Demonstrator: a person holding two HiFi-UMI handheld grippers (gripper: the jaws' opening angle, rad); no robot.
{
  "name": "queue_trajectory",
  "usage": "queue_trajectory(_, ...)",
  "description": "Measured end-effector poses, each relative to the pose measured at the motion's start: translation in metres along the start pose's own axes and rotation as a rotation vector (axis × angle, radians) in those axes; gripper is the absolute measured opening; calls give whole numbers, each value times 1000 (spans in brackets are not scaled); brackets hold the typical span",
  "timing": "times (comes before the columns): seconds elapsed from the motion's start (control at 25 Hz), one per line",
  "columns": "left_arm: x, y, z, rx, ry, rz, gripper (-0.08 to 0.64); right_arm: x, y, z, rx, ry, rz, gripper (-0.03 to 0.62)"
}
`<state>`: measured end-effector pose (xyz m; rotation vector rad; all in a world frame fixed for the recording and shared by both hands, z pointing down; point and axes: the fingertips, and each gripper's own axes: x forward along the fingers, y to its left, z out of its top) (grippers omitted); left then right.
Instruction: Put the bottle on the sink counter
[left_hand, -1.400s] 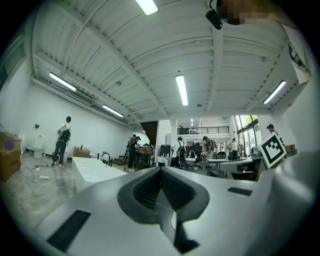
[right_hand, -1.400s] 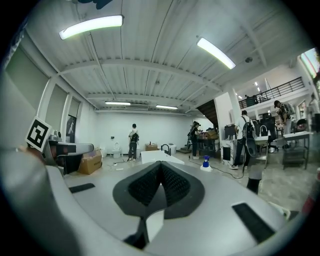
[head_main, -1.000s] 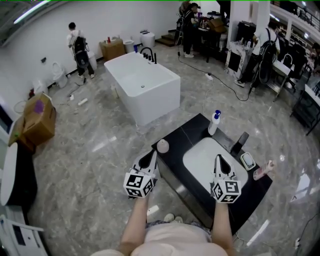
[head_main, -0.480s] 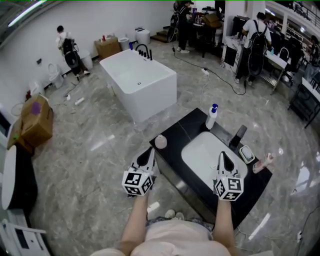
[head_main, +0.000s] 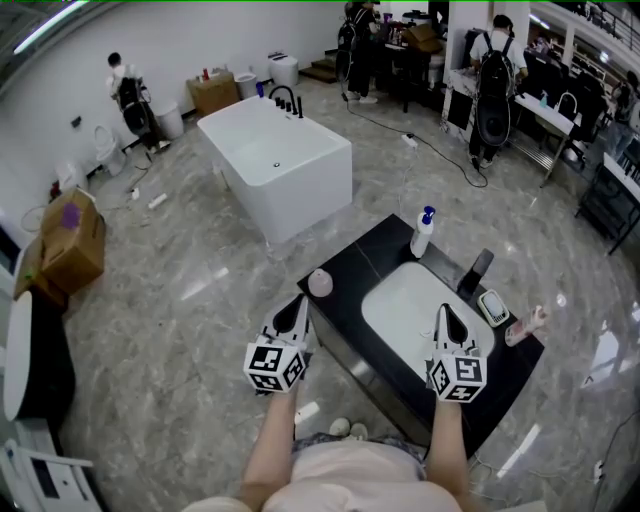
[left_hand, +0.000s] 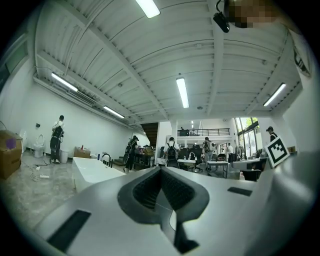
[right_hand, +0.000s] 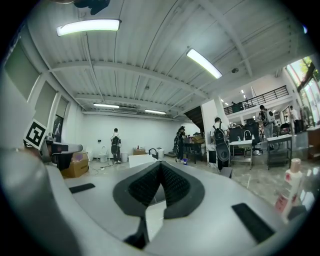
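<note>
A black sink counter (head_main: 345, 265) with a white basin (head_main: 410, 310) lies in front of me in the head view. A white spray bottle (head_main: 424, 232) with a blue top stands upright at the counter's far corner. A pink bottle (head_main: 525, 326) lies at the right edge, and it also shows in the right gripper view as the pink bottle (right_hand: 287, 192). My left gripper (head_main: 298, 303) hovers over the counter's left edge, shut and empty. My right gripper (head_main: 442, 312) hangs over the basin's near side, also shut with nothing in it. Both point level, out into the room.
A round pale ball (head_main: 320, 284) rests on the counter's left corner. A black faucet (head_main: 478, 272) and a soap dish (head_main: 494, 307) stand behind the basin. A white bathtub (head_main: 280, 165) sits beyond, a cardboard box (head_main: 68, 245) is at the left, and people stand at the far tables.
The head view drifted a little, so the counter sits slightly lower left in the picture. Both grippers keep their places and stay shut. People at the back have walked on.
</note>
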<state>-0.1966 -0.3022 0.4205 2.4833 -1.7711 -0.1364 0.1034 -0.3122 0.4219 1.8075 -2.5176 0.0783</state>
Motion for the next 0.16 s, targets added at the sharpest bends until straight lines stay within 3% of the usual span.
queue_trajectory(0.16,2,-2,2,15,-5,-1,28,2,-2,-1,-1,-6,2,14)
